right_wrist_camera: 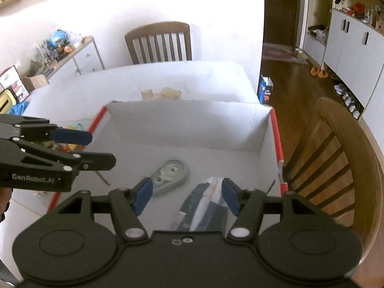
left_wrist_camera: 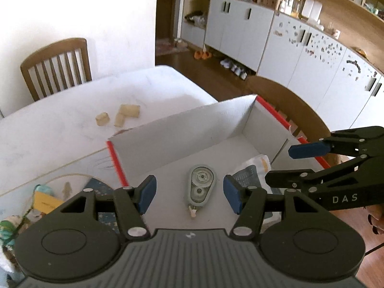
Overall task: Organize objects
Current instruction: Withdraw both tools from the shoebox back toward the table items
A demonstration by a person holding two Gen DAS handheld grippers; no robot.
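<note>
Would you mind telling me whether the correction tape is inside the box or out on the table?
Inside: the correction tape lies flat on the box floor.

A white box (left_wrist_camera: 192, 124) edged in red is being shown, a grey-green correction tape dispenser (left_wrist_camera: 201, 184) and a white-and-dark-grey packet (left_wrist_camera: 252, 170) lying inside; blue pads (left_wrist_camera: 147, 193) are being shown on black grippers.

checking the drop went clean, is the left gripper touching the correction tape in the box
Apart. The left wrist view shows the left gripper open above the correction tape, pads clear of it.
</note>
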